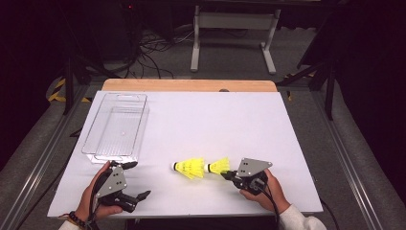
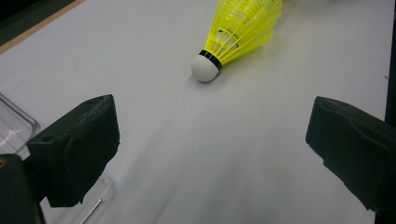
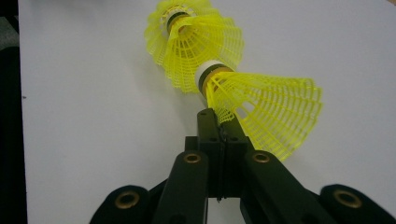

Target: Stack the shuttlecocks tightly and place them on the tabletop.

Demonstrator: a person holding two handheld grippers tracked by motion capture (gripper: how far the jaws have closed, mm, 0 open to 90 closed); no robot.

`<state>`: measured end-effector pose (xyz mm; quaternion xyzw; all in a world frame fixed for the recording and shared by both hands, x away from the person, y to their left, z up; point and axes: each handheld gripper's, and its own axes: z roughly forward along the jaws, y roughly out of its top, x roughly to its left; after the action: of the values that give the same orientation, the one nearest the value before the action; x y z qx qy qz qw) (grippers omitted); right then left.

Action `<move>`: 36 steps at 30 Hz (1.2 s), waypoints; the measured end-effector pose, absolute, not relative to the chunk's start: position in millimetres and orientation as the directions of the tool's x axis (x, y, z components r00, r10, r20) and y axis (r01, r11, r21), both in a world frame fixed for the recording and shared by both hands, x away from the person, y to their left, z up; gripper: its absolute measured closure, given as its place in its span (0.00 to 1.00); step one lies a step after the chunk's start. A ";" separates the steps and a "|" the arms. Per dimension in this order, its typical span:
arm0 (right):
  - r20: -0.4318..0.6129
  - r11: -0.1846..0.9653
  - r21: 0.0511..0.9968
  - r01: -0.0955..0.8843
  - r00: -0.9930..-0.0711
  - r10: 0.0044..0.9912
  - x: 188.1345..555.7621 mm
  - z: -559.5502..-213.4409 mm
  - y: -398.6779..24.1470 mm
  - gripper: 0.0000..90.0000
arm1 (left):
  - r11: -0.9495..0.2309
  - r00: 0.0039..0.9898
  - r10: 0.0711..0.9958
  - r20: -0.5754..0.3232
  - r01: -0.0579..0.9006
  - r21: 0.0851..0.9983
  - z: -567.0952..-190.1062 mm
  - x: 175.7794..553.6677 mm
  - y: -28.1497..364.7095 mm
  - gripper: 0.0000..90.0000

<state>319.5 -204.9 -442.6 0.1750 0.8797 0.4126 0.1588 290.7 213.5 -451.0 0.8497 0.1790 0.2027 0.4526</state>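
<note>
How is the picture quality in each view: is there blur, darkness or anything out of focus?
High view: white table brightly lit, floor around it dark, the yellow shuttlecocks soft in detail. Left gripper view: streaky blur on the table near the camera, the open left claw soft, the cork tip sharper. Right gripper view: nearest shuttlecock's mesh skirt fairly sharp, the shut right claw dark with little detail.

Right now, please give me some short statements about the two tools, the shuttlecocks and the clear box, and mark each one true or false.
1. The right tool is shut on the skirt of the near shuttlecock. True.
2. The left tool grips a shuttlecock. False: it is open and holds nothing.
3. Both shuttlecocks are yellow. True.
4. The far shuttlecock lies inside the clear box. False: it lies on the white table.
</note>
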 end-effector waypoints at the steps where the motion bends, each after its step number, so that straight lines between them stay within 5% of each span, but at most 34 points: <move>1: -0.140 0.601 0.780 0.172 -0.889 0.436 319.7 -442.7 -204.0 1.00 | -0.526 0.854 0.487 0.182 0.120 0.842 -451.1 290.8 213.5 0.04; 36: -0.123 0.588 0.795 0.147 -0.911 0.394 330.8 -451.0 -164.9 1.00 | -0.529 0.855 0.489 0.176 0.129 0.839 -452.2 290.7 214.0 0.04</move>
<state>330.8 -164.9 -451.0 0.1539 0.8793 0.4270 0.1444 290.7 214.0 -452.2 0.8513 0.1815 0.1994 0.4502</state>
